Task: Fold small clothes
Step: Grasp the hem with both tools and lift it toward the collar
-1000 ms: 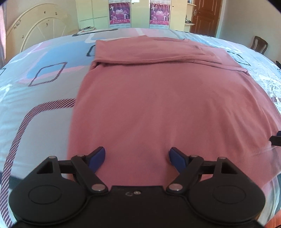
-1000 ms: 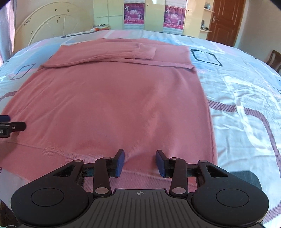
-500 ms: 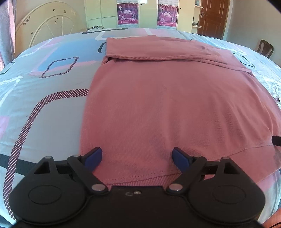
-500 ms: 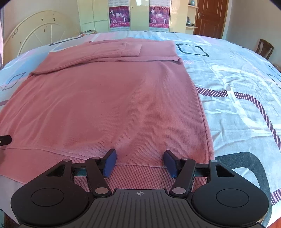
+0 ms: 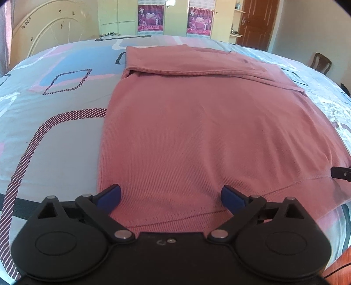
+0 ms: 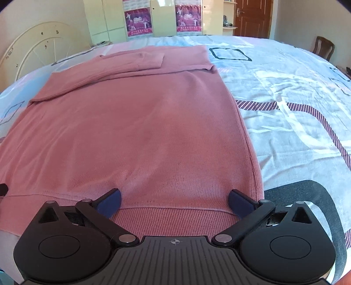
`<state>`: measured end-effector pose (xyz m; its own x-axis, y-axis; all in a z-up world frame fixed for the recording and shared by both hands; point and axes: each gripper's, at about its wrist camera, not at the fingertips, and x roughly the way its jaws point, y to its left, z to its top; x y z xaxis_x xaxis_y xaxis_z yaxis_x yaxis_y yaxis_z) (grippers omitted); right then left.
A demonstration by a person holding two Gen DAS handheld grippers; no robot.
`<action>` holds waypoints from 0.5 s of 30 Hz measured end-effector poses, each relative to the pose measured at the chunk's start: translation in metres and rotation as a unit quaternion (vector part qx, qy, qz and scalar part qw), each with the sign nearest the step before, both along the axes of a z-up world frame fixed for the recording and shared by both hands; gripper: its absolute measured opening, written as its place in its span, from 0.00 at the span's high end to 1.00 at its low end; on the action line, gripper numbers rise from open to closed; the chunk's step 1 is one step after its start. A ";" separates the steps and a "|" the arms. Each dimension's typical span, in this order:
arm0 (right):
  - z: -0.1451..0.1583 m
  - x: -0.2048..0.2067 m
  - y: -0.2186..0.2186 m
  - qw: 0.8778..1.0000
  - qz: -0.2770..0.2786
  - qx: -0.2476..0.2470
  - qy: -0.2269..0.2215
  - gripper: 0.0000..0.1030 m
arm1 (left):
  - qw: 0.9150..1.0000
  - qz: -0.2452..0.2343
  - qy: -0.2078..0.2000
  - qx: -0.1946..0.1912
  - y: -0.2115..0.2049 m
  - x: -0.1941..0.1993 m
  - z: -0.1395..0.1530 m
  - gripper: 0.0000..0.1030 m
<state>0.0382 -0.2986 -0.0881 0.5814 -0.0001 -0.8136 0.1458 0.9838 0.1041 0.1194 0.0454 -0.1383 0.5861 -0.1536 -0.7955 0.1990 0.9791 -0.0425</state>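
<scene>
Two grippers hang over the near hem of one pink sweater [image 5: 197, 131], which lies flat on the patterned bedspread [image 5: 54, 131] ahead of both. The left gripper [image 5: 171, 195] has its jaws spread wide and opening; hem fabric lies between the blue pads [image 5: 109, 195], which do not press on it. The right gripper [image 6: 174, 200] is likewise wide and opening above the ribbed hem. Both sleeves are folded across the sweater's far end. Two posters [image 6: 137, 20] hang beyond; one chair [image 6: 324, 47] stands far right.
</scene>
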 end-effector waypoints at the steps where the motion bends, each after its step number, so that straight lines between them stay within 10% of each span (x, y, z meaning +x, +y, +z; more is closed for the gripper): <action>1: 0.000 -0.002 0.000 1.000 0.004 0.001 -0.003 0.00 | 1.000 -0.004 0.000 -0.003 0.002 -0.001 0.001 0.05; 11: 0.021 -0.025 -0.006 0.998 0.015 -0.032 -0.043 0.00 | 0.997 0.070 -0.020 -0.011 0.042 -0.022 0.022 0.10; 15: 0.021 -0.025 -0.029 1.000 -0.017 -0.019 -0.017 0.04 | 0.997 0.065 0.030 -0.031 0.057 -0.017 0.012 0.44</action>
<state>0.0127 -0.3276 -0.0667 0.6081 -0.0500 -0.7923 0.1757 0.9817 0.0729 0.1021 0.1023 -0.1258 0.5552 -0.1292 -0.8216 0.0663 0.9916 -0.1112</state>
